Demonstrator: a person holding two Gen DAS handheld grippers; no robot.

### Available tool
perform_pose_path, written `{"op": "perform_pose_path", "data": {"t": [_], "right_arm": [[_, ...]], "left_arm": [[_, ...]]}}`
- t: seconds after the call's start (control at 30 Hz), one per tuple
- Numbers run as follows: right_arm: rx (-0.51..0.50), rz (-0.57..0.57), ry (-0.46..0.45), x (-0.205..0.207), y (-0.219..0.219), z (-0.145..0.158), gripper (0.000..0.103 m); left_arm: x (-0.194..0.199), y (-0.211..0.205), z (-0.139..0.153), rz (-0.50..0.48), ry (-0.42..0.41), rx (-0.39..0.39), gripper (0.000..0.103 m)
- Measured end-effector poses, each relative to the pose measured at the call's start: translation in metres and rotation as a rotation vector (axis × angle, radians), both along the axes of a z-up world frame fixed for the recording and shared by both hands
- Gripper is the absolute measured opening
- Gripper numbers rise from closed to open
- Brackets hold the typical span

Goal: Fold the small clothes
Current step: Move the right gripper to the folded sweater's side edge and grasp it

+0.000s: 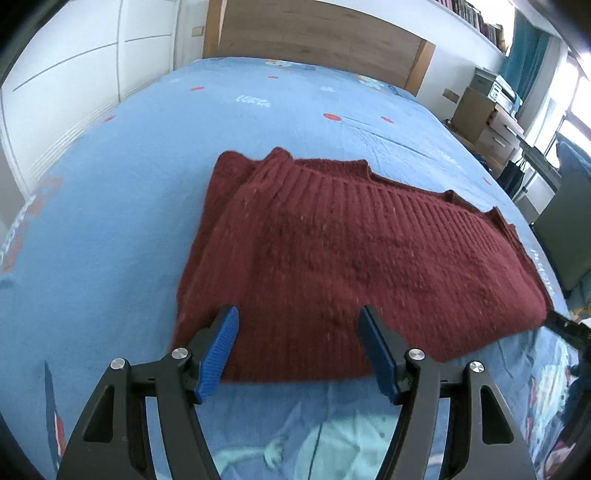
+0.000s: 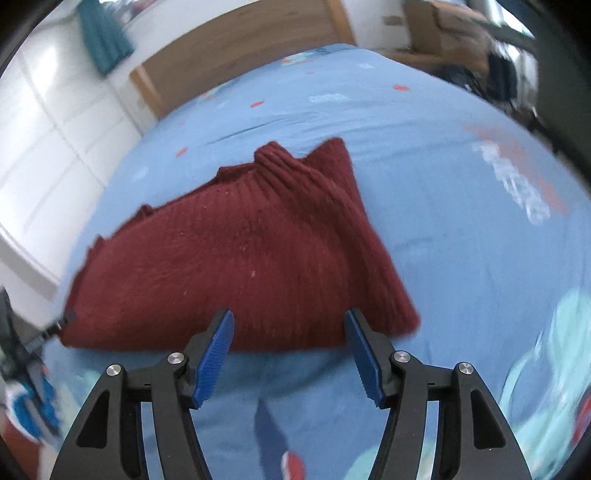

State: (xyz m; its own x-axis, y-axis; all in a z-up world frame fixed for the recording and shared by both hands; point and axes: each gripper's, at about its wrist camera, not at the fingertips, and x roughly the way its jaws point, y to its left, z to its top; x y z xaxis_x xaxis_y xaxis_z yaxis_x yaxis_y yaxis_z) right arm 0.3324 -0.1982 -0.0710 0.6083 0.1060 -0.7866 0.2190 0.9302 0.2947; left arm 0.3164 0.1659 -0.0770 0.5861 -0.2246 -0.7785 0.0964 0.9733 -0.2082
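Left wrist view first, from its left edge across: white wardrobe doors [image 1: 74, 74] stand beside the bed [image 1: 110, 184], whose blue printed sheet fills most of the picture, with a wooden headboard [image 1: 314, 33] at the far end. My left gripper [image 1: 297, 325] hangs just above the near edge of the dark red knitted sweater [image 1: 351, 251], its blue fingers [image 1: 219, 350] spread wide and holding nothing. The sweater lies folded and flat on the sheet, ribbed band along its far edge, the left side doubled over on itself. Further right, past the bed's edge, cardboard boxes [image 1: 476, 114] and a teal curtain [image 1: 524, 55] show near a bright window. At the sweater's right corner a dark tip of my other tool [image 1: 565, 325] pokes in.

Right wrist view, again from the left: the wardrobe doors [image 2: 48, 129], then the sweater [image 2: 240, 258] spread on the bed [image 2: 461, 221], its ribbed collar bunched into a peak toward the headboard [image 2: 240, 40]. At the sweater's left corner a black tool tip touches or nearly touches the knit; blur keeps me from telling which. My right gripper [image 2: 290, 323] sits at the sweater's near edge with its fingers [image 2: 214, 354] parted and empty, the fabric's hem lying between and just beyond them. Right of that, only blurred blue sheet with white and red print.
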Motion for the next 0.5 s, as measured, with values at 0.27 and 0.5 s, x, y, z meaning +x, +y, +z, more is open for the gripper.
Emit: {"op": "perform_pose_path", "data": {"t": [0.27,0.5], "right_arm": [[0.243,-0.146,-0.019,-0.029,-0.011,-0.033,0.073],[0.414,-0.267,-0.109,-0.021,-0.027,-0.042,0.079]], "left_arm": [[-0.027,0.007,-0.001,0.012,0.047,-0.034,0.062],[-0.043,0.014,-0.004,0.074,0.077,-0.073,0.062]]}}
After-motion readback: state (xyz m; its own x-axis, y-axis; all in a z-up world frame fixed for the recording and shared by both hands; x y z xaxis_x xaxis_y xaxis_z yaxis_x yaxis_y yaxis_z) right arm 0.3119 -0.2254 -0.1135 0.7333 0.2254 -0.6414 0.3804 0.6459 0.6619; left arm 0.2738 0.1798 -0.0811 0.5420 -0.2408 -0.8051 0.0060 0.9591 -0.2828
